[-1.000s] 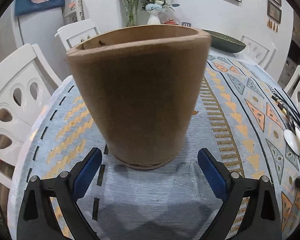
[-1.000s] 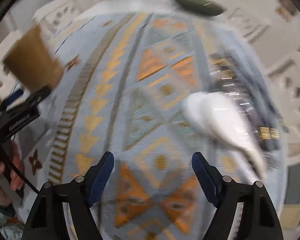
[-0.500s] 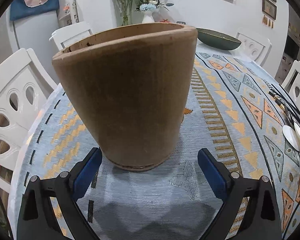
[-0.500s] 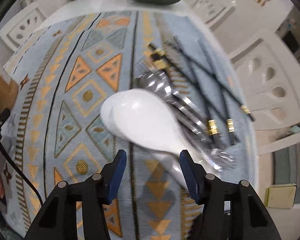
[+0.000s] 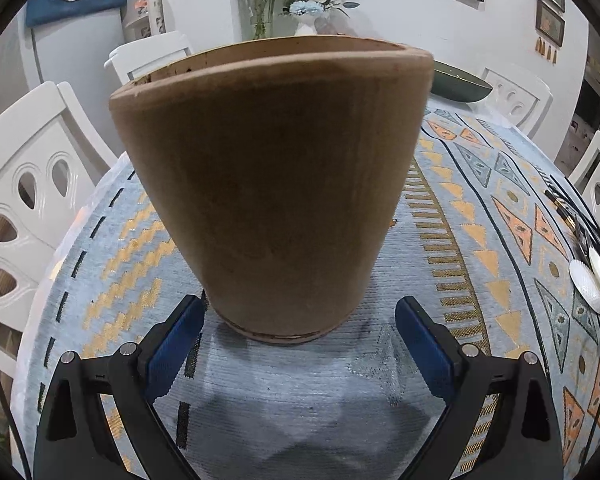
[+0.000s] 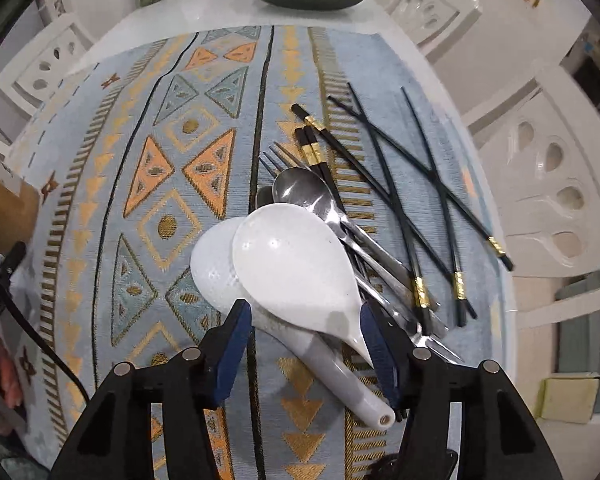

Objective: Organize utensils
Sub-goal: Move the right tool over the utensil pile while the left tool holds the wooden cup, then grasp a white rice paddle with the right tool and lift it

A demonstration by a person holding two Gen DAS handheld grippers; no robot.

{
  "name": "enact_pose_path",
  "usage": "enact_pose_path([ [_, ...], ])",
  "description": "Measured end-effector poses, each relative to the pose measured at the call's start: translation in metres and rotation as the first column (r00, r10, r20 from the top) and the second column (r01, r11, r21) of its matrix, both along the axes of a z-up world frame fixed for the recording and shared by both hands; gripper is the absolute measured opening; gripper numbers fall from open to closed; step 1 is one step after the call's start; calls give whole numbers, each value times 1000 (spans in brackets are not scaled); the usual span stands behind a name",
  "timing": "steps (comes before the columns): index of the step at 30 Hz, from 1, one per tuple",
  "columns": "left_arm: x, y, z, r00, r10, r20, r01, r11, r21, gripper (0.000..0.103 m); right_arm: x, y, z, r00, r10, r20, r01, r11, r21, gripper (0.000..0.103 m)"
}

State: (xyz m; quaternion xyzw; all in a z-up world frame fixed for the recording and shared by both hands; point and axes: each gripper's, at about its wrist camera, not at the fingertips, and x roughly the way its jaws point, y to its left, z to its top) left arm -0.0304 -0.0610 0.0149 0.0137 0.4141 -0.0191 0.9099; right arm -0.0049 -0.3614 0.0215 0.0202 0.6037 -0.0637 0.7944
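Right claw (image 6: 305, 330), blurred in transit a second ago, now straddles the upper white rice spoon (image 6: 296, 266) on the desk (image 6: 380, 60), jaws apart, not yet gripping; left claw (image 5: 298, 334), open, brackets the empty wooden holder (image 5: 272, 184); pickup seems imminent.

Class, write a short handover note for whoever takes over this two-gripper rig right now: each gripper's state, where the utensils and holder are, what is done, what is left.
Left gripper: open, in front of the base of the brown holder, not gripping it.
Right gripper: open, its fingers either side of the top white spoon, not yet closed.
Things: two white spoons overlap on a pile with metal spoons, a fork and black chopsticks on the patterned cloth. The holder stands upright at the cloth's other end.
Done: no utensil shows above the holder's rim.
Left: probably grip the top white spoon, carry it to the holder, then the rest.
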Motion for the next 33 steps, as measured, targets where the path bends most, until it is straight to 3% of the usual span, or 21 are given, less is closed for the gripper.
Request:
enact_pose_path([
  [4,2,3,-1,1000,5,-7,-5,1000,-10,97,11,-18,-7,999,4,-34,-1,996,91,56],
  [7,3,6,-2,1000,9,-13,-9,1000,-17,97,14,-41,-9,998,-40,-50,49,976,211,61],
  [11,6,9,-3,1000,15,-22,-16,1000,-26,97,16,-67,-19,990,-107,-87,132,913,385,64],
  [14,8,11,-3,999,18,-28,-19,999,-29,97,18,-71,-21,991,-107,-81,132,886,444,64],
  [17,11,13,-4,999,16,-35,-17,999,-31,97,22,-64,-22,994,-81,-79,108,901,421,64],
  [19,13,14,-4,999,17,-38,-18,999,-34,97,26,-52,-22,994,-46,-94,78,925,371,56],
  [21,13,15,-4,999,17,-40,-19,999,-37,97,31,-44,-22,995,-27,-97,59,936,346,32],
  [23,15,18,-5,999,19,-42,-21,999,-42,97,30,-41,-20,995,-20,-100,55,934,354,23],
  [28,17,21,-6,999,24,-46,-26,998,-50,97,22,-26,-11,995,19,-98,18,931,366,16],
  [33,19,23,-7,998,25,-50,-28,998,-58,97,19,7,-16,979,163,-124,-100,908,407,16],
])
